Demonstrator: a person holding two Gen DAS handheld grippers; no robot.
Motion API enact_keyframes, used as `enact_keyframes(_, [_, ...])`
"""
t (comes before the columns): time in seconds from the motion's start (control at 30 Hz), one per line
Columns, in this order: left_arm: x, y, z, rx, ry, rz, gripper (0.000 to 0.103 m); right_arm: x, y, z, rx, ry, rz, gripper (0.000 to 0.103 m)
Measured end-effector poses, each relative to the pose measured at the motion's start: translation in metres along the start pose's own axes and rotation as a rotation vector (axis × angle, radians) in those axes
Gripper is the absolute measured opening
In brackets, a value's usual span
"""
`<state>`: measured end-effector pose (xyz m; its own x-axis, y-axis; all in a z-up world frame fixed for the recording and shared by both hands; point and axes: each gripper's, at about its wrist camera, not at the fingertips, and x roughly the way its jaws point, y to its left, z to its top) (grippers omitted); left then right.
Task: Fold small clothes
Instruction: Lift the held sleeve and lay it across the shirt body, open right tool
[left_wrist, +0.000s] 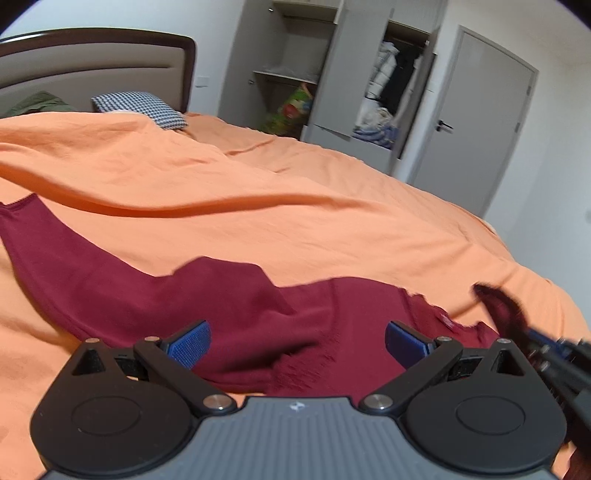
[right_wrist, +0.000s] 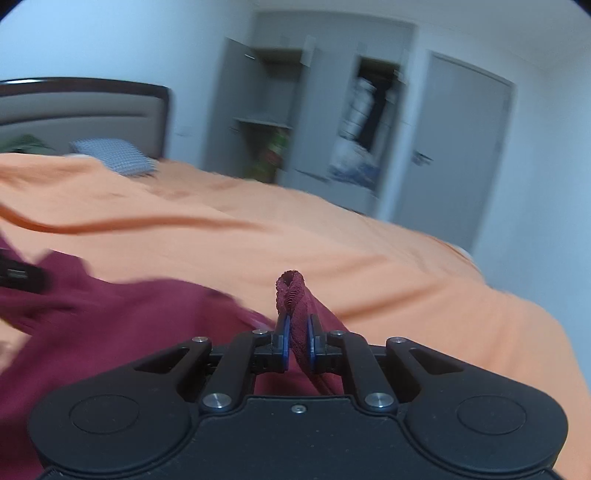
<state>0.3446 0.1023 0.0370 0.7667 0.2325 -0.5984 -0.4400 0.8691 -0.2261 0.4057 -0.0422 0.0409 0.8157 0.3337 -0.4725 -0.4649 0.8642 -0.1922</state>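
Observation:
A dark red garment (left_wrist: 229, 306) lies spread on the orange bedspread (left_wrist: 258, 177). My left gripper (left_wrist: 297, 341) hovers just above its near part, open, its blue pads (left_wrist: 190, 343) wide apart with cloth below but nothing pinched. In the right wrist view my right gripper (right_wrist: 298, 341) is shut on a bunched edge of the red garment (right_wrist: 291, 295), which sticks up between the blue pads. That same lifted edge and the right gripper (left_wrist: 532, 341) show at the right border of the left wrist view. The left gripper's tip (right_wrist: 18, 275) appears at the left edge of the right wrist view.
A checked pillow (left_wrist: 144, 109) and a green item (left_wrist: 37, 103) lie by the headboard (left_wrist: 110, 55). Beyond the bed stand an open wardrobe (left_wrist: 332, 74) with clothes inside and a closed grey door (left_wrist: 476, 122). The bedspread has a long raised fold (left_wrist: 221, 206) across its middle.

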Motion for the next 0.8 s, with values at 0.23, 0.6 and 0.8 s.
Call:
enact_keyframes(0.23, [0.014, 0.003, 0.0, 0.005, -0.001, 0.036, 0.103, 0.016, 0.055, -0.002, 0.023, 0.036, 0.168, 0.009])
enact_keyframes(0.6, [0.049, -0.049, -0.021, 0.091, 0.023, -0.117, 0.103, -0.017, -0.002, -0.025, 0.068, 0.048, 0.183, 0.082])
enact_keyframes(0.8, [0.081, -0.087, -0.059, 0.281, 0.039, -0.011, 0.103, -0.043, -0.106, -0.06, 0.161, 0.084, -0.083, 0.076])
